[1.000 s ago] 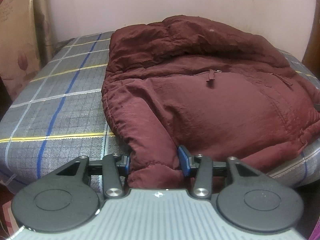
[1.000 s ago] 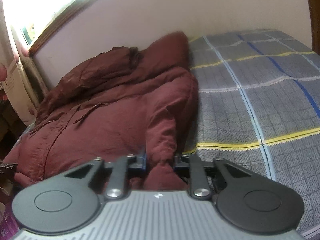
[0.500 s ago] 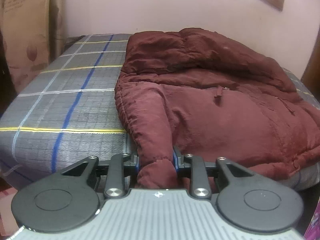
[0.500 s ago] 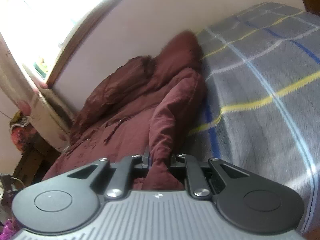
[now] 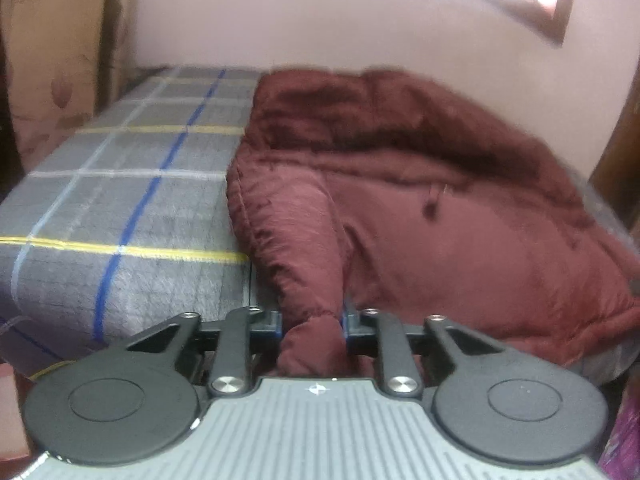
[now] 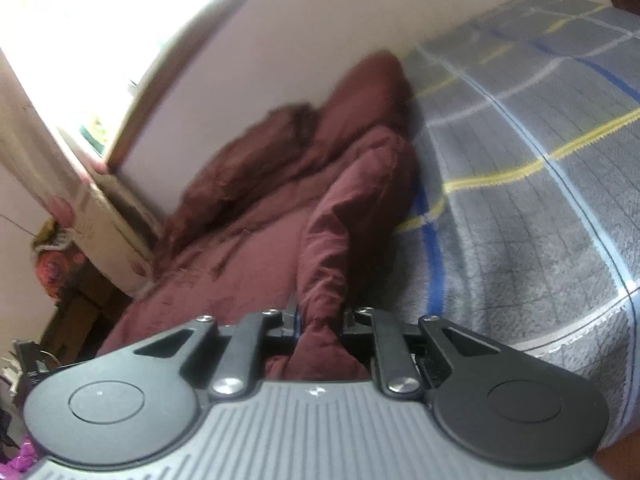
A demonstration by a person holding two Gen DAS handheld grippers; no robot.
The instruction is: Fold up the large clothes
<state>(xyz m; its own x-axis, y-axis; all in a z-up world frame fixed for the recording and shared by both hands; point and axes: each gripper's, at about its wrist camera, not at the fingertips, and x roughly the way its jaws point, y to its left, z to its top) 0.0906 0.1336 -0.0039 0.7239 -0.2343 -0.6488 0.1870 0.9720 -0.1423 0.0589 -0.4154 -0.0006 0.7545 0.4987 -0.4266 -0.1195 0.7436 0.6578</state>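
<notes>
A maroon padded jacket (image 5: 440,232) lies spread on a bed covered with a grey plaid blanket (image 5: 120,200). My left gripper (image 5: 311,320) is shut on the cuff end of the jacket's left sleeve (image 5: 296,248) at the bed's near edge. In the right wrist view the same jacket (image 6: 248,248) runs toward the wall, and my right gripper (image 6: 320,318) is shut on the end of the other sleeve (image 6: 328,236), which rises from the blanket (image 6: 520,240). Both views are blurred.
A pale wall stands behind the bed. A window (image 6: 80,40) with a wooden frame glows at the left of the right wrist view. A patterned curtain (image 5: 52,60) hangs left of the bed. Clutter (image 6: 52,264) sits by the bedside.
My left gripper closed on the sleeve cuff and drew back and up. My right gripper, holding its sleeve throughout, tilted and lifted, pulling the sleeve off the blanket.
</notes>
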